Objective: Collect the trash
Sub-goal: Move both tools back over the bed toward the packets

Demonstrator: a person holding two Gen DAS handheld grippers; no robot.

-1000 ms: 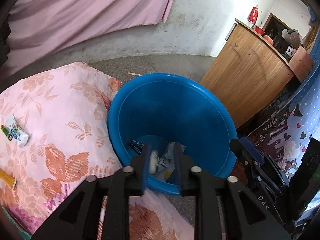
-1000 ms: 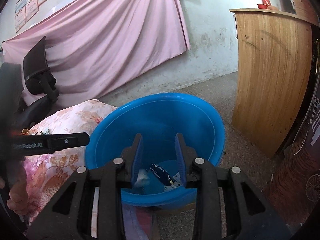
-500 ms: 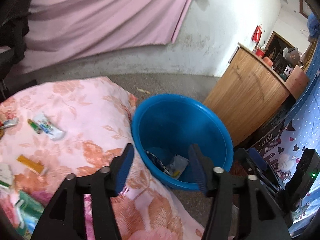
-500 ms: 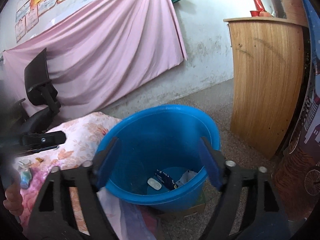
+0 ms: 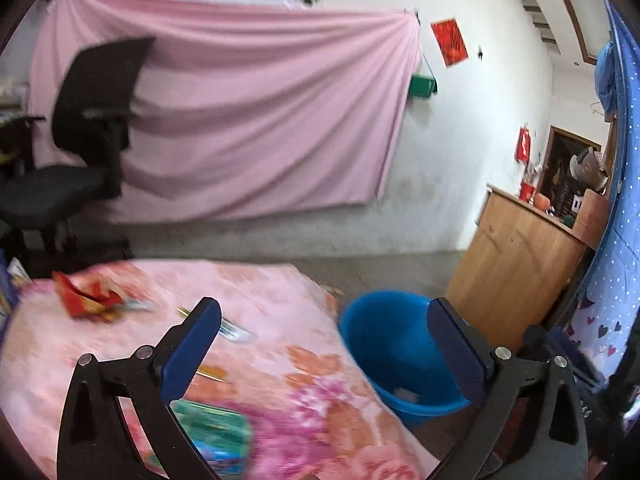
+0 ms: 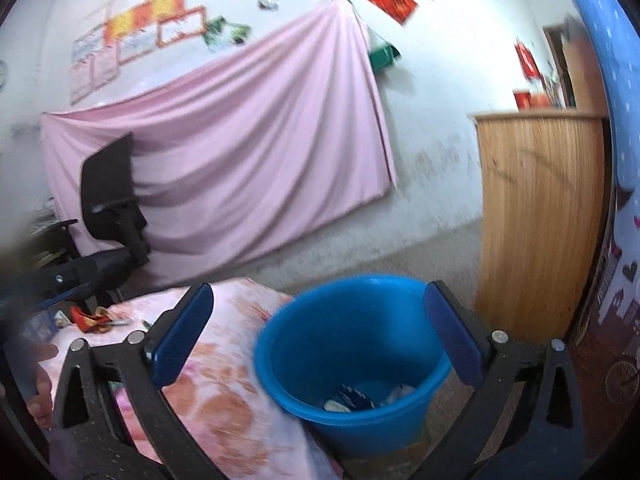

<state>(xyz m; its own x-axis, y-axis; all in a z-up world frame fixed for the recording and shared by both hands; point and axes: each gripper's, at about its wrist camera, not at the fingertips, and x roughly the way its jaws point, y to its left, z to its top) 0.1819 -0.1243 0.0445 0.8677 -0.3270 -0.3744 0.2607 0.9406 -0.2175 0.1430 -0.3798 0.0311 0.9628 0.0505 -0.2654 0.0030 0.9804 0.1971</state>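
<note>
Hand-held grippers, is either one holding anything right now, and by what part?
Nothing is held. The left hand-held gripper and right hand-held gripper are both open and empty.

Wrappers (image 5: 208,436) on tablecloth blurred; bucket (image 6: 352,360) contents unclear.

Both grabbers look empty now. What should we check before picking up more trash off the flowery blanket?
1. Left gripper open and empty: ok.
2. Right gripper open and empty: ok.
3. Blue bucket upright beside the blanket, with room inside: ok.
4. Trash left on the blanket, such as the red wrapper and green packet: ok.
5. Picture sharp enough to aim: not ok, blurred.
</note>
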